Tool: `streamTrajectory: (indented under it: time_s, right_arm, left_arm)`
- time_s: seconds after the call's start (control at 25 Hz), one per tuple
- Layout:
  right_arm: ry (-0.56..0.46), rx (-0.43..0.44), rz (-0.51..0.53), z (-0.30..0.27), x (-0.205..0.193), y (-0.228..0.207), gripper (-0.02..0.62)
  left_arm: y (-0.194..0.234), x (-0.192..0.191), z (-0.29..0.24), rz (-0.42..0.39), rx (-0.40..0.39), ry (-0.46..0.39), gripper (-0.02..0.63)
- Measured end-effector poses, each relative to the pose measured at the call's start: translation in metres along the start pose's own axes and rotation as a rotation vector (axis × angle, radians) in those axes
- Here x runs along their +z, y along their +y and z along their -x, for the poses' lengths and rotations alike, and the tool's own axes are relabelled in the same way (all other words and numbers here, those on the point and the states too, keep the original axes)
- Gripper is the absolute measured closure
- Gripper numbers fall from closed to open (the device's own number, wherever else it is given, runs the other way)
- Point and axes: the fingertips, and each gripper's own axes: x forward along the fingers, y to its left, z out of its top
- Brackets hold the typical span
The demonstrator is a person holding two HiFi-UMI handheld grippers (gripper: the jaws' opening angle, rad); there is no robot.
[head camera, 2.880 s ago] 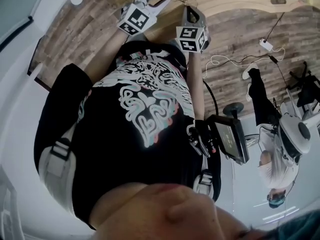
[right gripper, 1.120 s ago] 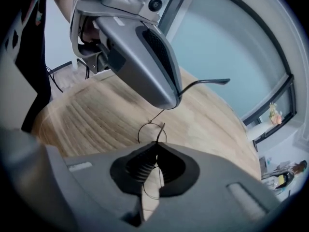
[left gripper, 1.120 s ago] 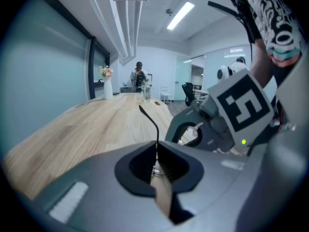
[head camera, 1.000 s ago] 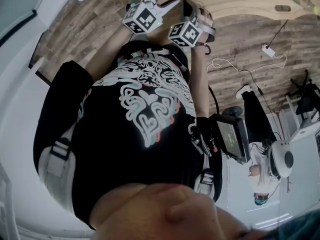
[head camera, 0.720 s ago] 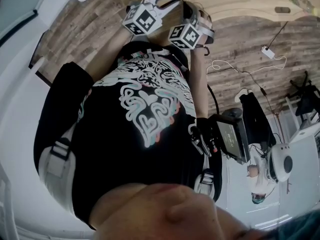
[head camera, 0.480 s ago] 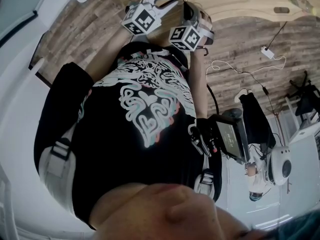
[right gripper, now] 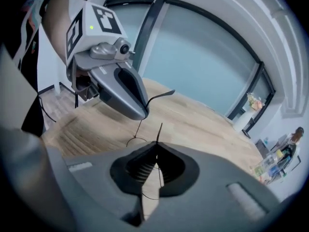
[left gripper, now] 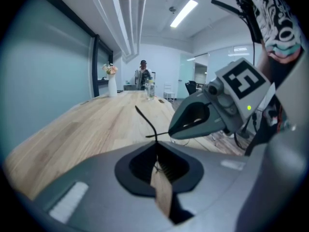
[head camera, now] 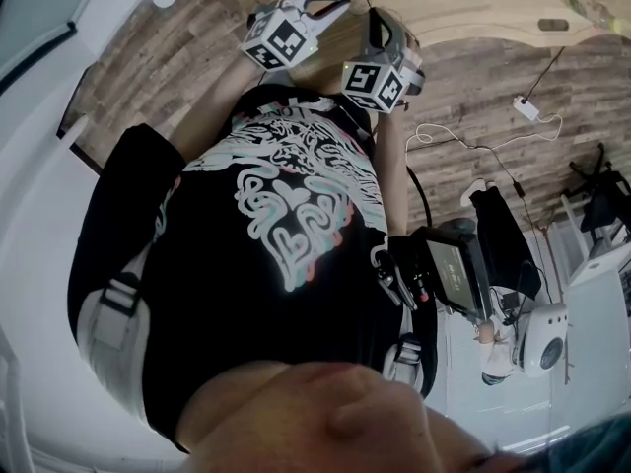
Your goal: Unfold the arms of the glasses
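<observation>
Left gripper (left gripper: 157, 151) and right gripper (right gripper: 157, 151), tips close together above the wooden bench (left gripper: 96, 124), each clenched on a thin black part of the glasses (right gripper: 159, 129).

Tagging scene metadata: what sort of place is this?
Probably an office meeting room: a long wooden table, glass partition walls with dark frames, and a ceiling strip light.
</observation>
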Motion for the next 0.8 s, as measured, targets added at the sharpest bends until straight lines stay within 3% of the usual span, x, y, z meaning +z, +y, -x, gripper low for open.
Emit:
streamTrajectory:
  time_s: [0.2,0.8]
  right_arm:
    - [-0.054,-0.027,-0.217,0.006,0.005,-0.017,0.594]
    - [-0.133,-0.072,-0.535,0.009,0.002,-0.055,0.594]
  left_arm:
    - [0.006,-0.001,0.004,0.0,0.002,0.012,0.612]
    - [0.021,-0.009,0.01,0.036,-0.002,0.031,0.611]
